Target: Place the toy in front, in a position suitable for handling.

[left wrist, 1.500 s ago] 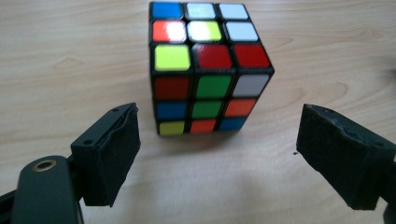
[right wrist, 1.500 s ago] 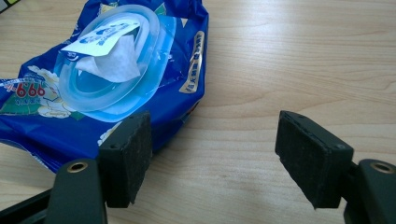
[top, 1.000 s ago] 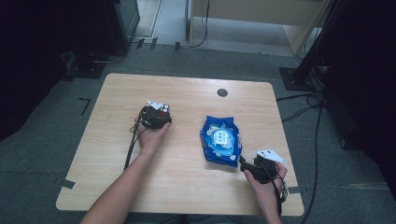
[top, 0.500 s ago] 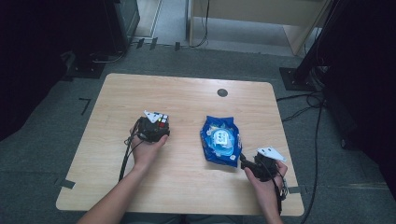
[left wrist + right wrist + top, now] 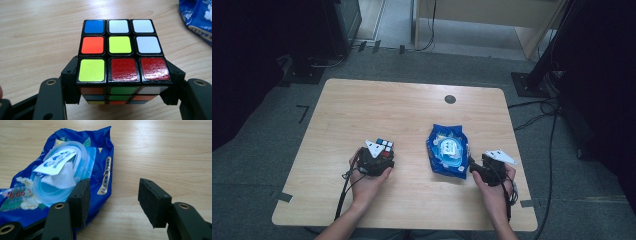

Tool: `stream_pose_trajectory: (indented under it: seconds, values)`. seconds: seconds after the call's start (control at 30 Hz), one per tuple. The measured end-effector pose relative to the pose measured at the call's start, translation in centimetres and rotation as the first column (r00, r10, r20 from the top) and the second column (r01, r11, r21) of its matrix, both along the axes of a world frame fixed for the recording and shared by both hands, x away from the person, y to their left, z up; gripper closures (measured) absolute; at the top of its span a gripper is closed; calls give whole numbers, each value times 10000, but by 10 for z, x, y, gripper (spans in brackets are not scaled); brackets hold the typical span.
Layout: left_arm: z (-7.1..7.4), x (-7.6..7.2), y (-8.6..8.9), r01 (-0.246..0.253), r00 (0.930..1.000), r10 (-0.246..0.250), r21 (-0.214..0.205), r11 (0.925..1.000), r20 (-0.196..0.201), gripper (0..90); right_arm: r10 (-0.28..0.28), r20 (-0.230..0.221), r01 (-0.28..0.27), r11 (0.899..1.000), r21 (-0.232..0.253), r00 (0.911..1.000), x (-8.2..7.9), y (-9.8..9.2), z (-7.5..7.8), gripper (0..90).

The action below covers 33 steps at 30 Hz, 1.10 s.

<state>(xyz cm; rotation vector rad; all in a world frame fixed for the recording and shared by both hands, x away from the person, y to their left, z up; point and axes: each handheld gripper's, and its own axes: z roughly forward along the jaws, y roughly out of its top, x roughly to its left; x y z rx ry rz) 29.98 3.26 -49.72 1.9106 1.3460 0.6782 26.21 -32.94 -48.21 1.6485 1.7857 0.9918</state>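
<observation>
On the wooden surface (image 5: 377, 110), your left tool (image 5: 122, 100) clamps the puzzle cube (image 5: 120, 53) while your right tool (image 5: 112, 195), jaws just closing with nothing between them, stands apart beside the wipes pack (image 5: 62, 170).

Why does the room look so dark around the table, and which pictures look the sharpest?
High view: light falls on the wooden table, while the floor and corners stay dim; the picture is soft. Left gripper view: the Rubik's cube is crisp, its red stickers showing faint glare. Right gripper view: the blue wet-wipes pack is sharp, the jaws slightly blurry.
</observation>
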Motion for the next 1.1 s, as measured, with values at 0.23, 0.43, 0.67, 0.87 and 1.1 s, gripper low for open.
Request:
stream_pose_trajectory:
  seconds: [0.23, 0.43, 0.67, 0.87, 1.1]
  values:
    - [-11, -2, -2, 45, 9996, -46, -11, 10000, -261, 339, -264, -500, 295, 9976, 624, 9984, 22, -2, -8, 436]
    - [-11, -2, -3, 319, 9987, -321, -57, 9995, -399, 290, -706, -799, 793, 9905, 1125, 9943, 33, -6, -13, 386]
    - [9, -16, 10, 638, 9976, -622, -512, 9966, 319, 135, -349, -1352, 606, 9798, 1906, 9902, 40, -13, -19, 532]
    - [31, -34, 43, 729, 9923, -642, -803, 9941, 1057, 138, 525, -1329, -154, 9639, 2658, 9897, 43, -14, -23, 783]
    - [36, -50, 87, 86, 9926, 31, -957, 9954, 1213, 140, 788, -1200, -505, 9737, 2222, 9896, 46, -1, -21, 851]
